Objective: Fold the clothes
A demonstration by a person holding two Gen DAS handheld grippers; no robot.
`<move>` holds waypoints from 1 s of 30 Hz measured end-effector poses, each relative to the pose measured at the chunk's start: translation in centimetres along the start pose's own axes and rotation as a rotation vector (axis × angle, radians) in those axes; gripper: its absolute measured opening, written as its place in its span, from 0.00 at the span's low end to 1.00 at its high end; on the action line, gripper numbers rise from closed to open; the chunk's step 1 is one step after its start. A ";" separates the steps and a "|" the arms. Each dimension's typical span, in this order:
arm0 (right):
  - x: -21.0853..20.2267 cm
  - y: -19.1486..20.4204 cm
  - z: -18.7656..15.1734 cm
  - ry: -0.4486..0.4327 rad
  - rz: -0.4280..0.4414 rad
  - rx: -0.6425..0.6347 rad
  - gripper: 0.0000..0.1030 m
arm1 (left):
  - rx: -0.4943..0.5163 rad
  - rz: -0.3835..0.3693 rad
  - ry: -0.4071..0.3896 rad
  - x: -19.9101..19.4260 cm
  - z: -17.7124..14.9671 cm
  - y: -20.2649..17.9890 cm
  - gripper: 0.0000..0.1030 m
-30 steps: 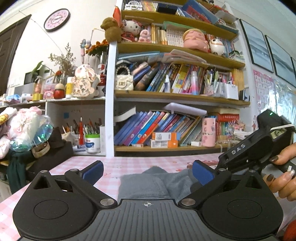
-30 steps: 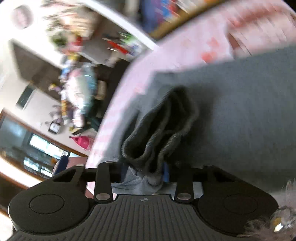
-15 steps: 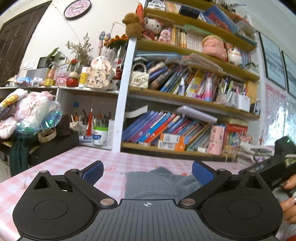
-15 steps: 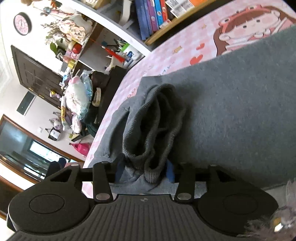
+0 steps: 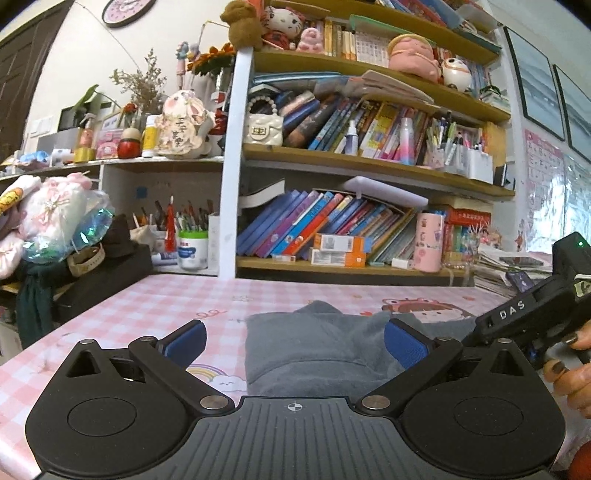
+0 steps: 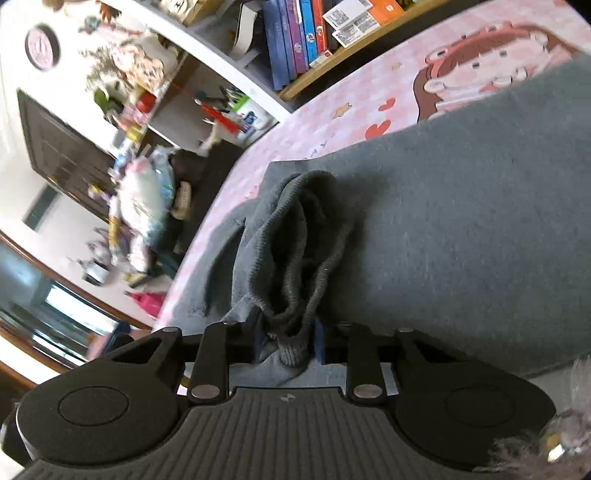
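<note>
A grey garment [image 6: 461, 221] lies on the pink checked tabletop [image 5: 155, 306]. Its ribbed cuff [image 6: 291, 266] sits bunched between the right tongs [image 6: 288, 339], which are closing on it. The left tongs [image 5: 293, 338] gape wide above the cloth, holding nothing.

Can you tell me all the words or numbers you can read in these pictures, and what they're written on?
"DAS": white letters on the black body of the right gripper, seen in the left wrist view.
Dark characters on the plush rabbit: too unclear to read.
Book spines on the bookshelf: too small.
Labels on the orange boxes: too small.
Pink wall clock: numerals too small.
White tub: label blurred.
</note>
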State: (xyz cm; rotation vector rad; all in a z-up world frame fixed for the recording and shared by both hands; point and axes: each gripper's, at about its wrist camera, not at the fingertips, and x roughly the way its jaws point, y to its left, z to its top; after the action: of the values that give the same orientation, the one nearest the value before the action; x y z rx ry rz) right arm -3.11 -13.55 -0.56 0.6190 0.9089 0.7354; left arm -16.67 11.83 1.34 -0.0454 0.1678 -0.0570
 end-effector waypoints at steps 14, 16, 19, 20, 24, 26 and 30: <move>-3.9 1.3 -1.1 -0.063 -0.065 -0.162 0.56 | 0.038 -0.051 0.029 0.4 0.0 -1.6 1.00; -4.8 1.4 -1.4 -0.079 -0.096 -0.198 0.60 | 0.052 -0.056 0.035 0.4 0.0 -2.0 1.00; -6.3 1.1 -1.9 -0.099 -0.156 -0.247 0.64 | 0.068 -0.060 0.044 0.3 0.0 -2.6 1.00; -6.7 0.9 -2.0 -0.103 -0.178 -0.259 0.65 | 0.071 -0.061 0.048 0.3 0.0 -2.9 1.00; -9.4 -0.5 -2.7 -0.104 -0.258 -0.278 0.68 | 0.076 -0.061 0.071 0.4 0.0 -3.8 1.00; -10.8 -1.4 -2.9 -0.107 -0.291 -0.274 0.68 | 0.080 -0.065 0.081 0.5 -0.1 -4.3 1.00; -13.4 -3.0 -3.0 -0.137 -0.339 -0.242 0.68 | 0.098 -0.085 0.091 0.5 0.0 -5.5 1.00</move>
State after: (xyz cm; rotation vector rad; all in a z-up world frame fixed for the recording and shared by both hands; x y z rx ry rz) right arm -10.31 -25.31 2.09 0.2867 0.7592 0.4814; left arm -16.49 6.32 1.50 0.0482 0.2536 -0.1523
